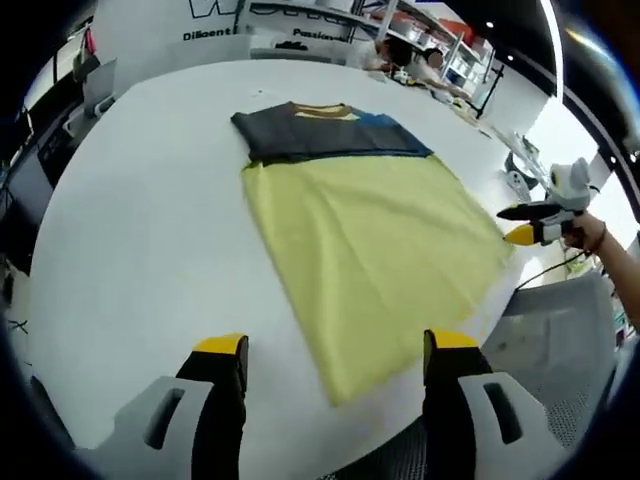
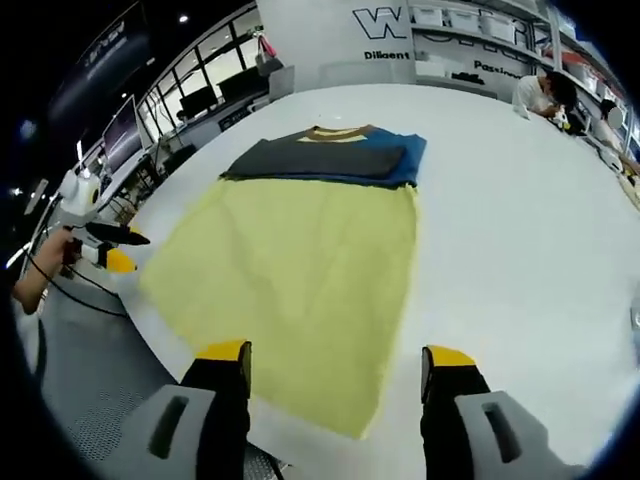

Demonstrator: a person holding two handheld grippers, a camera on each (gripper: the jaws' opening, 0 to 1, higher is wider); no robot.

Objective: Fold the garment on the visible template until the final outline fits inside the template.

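Garment (image 1: 330, 130), folded dark and blue, lay at twelve o'clock on the yellow template (image 1: 375, 255) on the white counter (image 1: 140, 230). Left gripper (image 1: 335, 350) and right gripper (image 2: 335, 352) hovered with fingers spread, pinching nothing.

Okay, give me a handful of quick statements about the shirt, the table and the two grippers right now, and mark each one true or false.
1. The garment's yellow lower part lies spread flat on the round white table. True.
2. The dark grey and blue upper part is at the end of the garment nearest the grippers. False: it is at the far end, with the yellow part nearer.
3. The left gripper is clamped on the yellow fabric. False: its jaws stand apart with nothing between them.
4. The right gripper is open and holds nothing. True.
5. The garment is rolled into a bundle. False: it lies flat.
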